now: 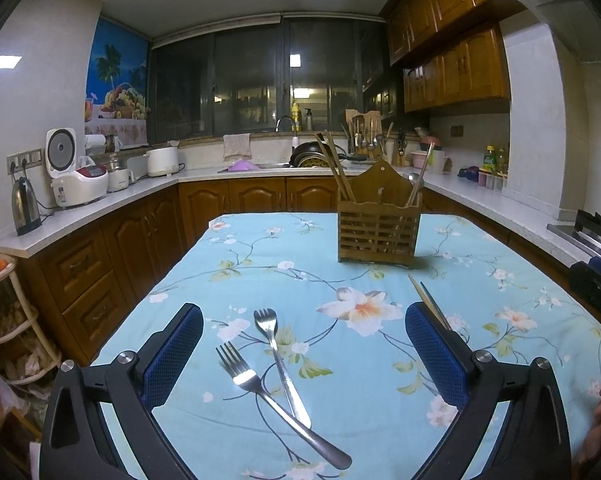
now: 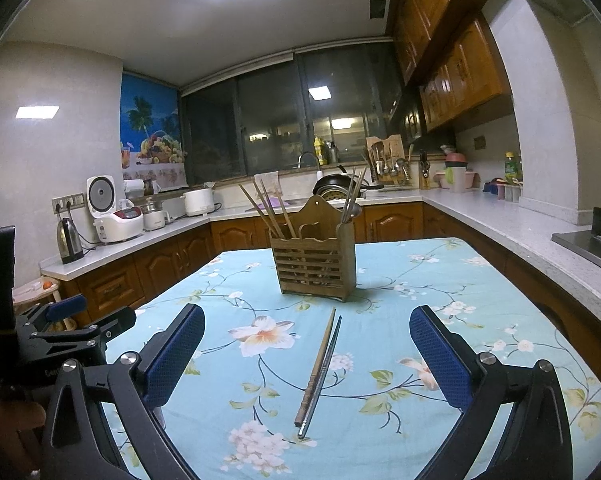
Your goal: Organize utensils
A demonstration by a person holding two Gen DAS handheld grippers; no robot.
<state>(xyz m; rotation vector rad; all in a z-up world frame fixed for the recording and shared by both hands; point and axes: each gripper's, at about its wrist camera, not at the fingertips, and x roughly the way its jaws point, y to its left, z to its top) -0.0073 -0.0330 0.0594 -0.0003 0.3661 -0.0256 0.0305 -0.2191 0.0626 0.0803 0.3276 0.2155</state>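
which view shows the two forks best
The left wrist view: both forks lie crossed on the tablecloth between the open left gripper fingers, fully visible. The right wrist view shows none of them, only chopsticks and the wooden holder.

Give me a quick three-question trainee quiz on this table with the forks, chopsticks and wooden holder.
1. True or false: the two forks lie crossed on the tablecloth, in front of the left gripper.
2. What lies in front of the right gripper? A) a spoon B) a wooden chopstick beside a metal chopstick C) a knife
3. Fill in: the wooden utensil holder already holds several ____ standing in it.

Key: 1 true; 2 B; 3 chopsticks. Both grippers are open and hold nothing.
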